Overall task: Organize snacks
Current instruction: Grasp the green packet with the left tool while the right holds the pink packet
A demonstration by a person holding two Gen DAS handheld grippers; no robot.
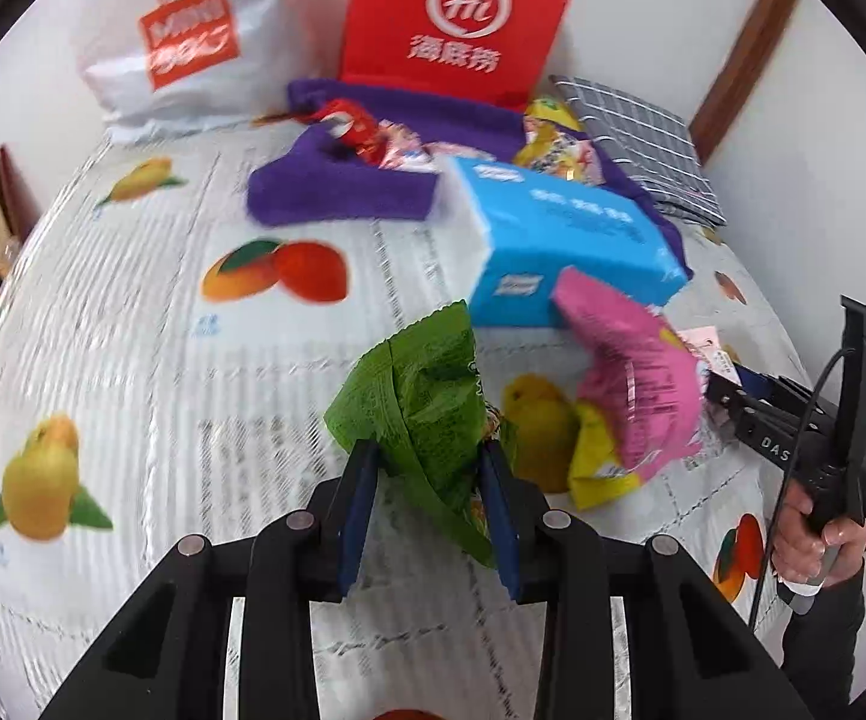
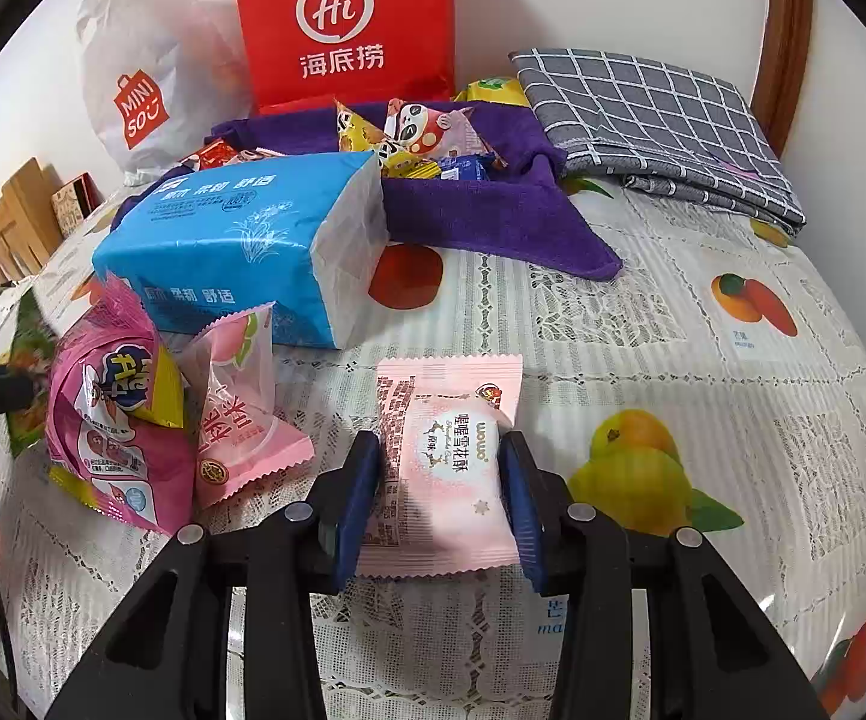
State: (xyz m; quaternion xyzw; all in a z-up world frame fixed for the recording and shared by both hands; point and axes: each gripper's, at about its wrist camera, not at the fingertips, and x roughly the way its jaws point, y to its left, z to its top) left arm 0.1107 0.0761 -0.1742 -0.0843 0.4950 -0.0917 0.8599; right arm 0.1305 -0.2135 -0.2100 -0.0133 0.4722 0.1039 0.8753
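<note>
My left gripper (image 1: 426, 459) is shut on a green snack packet (image 1: 420, 396) and holds it above the table. My right gripper (image 2: 442, 450) is closed around a pale pink snack packet (image 2: 445, 456) that lies low over the tablecloth. A magenta and yellow snack bag (image 2: 114, 420) and a pink peach candy packet (image 2: 240, 414) lie left of it; the bag also shows in the left wrist view (image 1: 631, 378). A purple cloth basket (image 2: 481, 204) holding several snacks sits at the back, also in the left wrist view (image 1: 336, 192).
A blue tissue pack (image 2: 234, 240) lies in front of the purple basket. A red paper bag (image 2: 345, 24) and a white shopping bag (image 2: 144, 72) stand against the wall. A folded grey checked cloth (image 2: 655, 114) lies at back right. The fruit-print tablecloth (image 2: 703, 372) covers the table.
</note>
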